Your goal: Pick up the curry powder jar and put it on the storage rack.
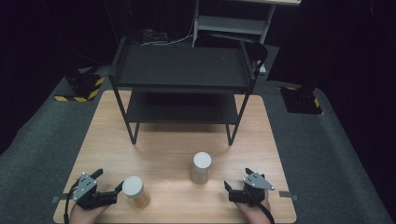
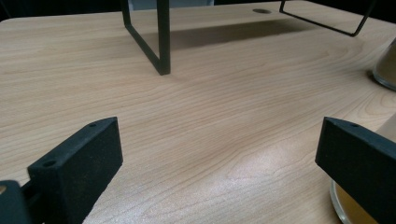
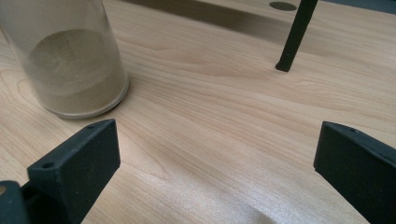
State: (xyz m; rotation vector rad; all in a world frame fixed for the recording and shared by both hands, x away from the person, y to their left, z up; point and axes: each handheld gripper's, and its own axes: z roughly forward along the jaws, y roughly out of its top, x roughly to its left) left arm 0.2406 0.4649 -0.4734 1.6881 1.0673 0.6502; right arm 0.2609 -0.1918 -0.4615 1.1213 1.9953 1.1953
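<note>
Nothing looks started, as I judge it: both jars stand on the table (image 1: 168, 140) and the black shelf rack (image 1: 182, 70) at 12 o'clock is bare. My left gripper (image 1: 108, 186) at 7 o'clock has jaws spread, the amber-filled jar (image 1: 134, 191) just beside one. My right gripper (image 1: 229, 189) at 5 o'clock gapes empty, the sand-filled jar (image 1: 201, 167) near. The near table edge is close; open wood lies ahead.

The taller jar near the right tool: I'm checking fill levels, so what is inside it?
In the right gripper view, the taller jar holds a tan, sand-like powder filling its lower part, with clear glass above. From the high view its white lid covers the top, hiding the powder's surface.
</note>
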